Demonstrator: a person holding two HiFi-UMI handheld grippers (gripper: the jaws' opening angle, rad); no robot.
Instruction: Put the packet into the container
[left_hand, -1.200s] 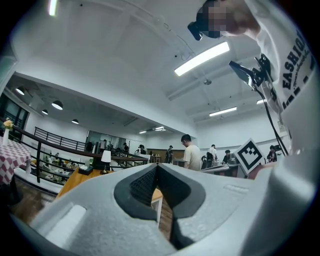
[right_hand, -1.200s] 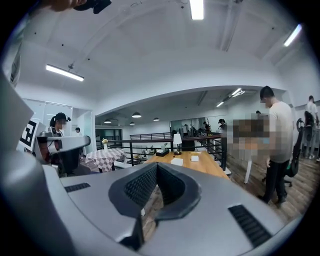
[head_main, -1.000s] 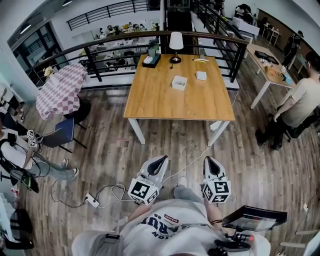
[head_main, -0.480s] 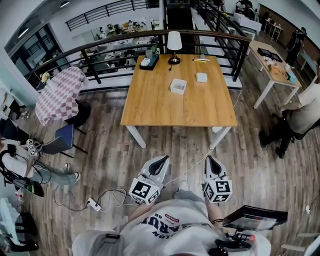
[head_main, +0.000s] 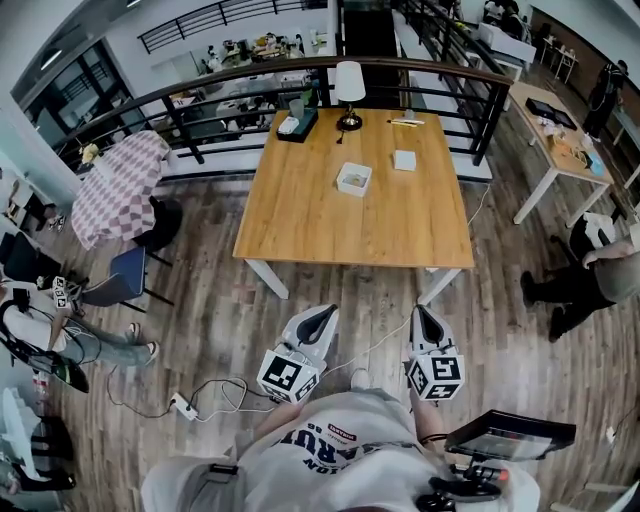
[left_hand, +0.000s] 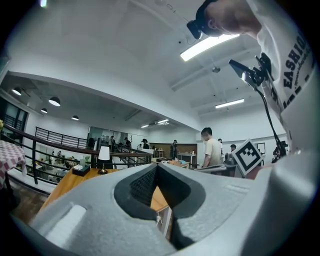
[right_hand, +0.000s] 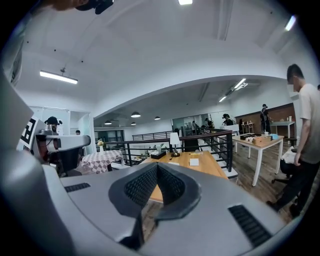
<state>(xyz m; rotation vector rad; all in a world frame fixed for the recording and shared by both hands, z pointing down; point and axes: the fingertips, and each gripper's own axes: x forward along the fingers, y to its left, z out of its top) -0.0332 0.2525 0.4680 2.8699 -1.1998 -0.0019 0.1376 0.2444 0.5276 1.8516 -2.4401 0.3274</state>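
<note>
On the wooden table (head_main: 300, 215) ahead stands a small white open container (head_main: 354, 179), with a flat white packet (head_main: 404, 160) lying just right of it and a little farther back. Both also show in the right gripper view, container (right_hand: 173, 163) and packet (right_hand: 194, 161). My left gripper (head_main: 325, 314) and right gripper (head_main: 421, 313) hang over the wood floor, well short of the table's near edge. Both are shut with nothing between their jaws. The left gripper (left_hand: 156, 167) and the right gripper (right_hand: 157, 166) point toward the table.
A lamp (head_main: 349, 90) and a dark tissue box (head_main: 296, 125) sit at the table's far edge before a black railing (head_main: 200, 95). A checkered table (head_main: 118, 185) and blue chair (head_main: 125, 275) stand left. A person (head_main: 590, 270) is at right. A cable and power strip (head_main: 180, 405) lie on the floor.
The table sits slightly lower and nearer in the head view. The person at the right has shifted farther right, toward the frame edge. Both grippers stay shut and hardly move.
</note>
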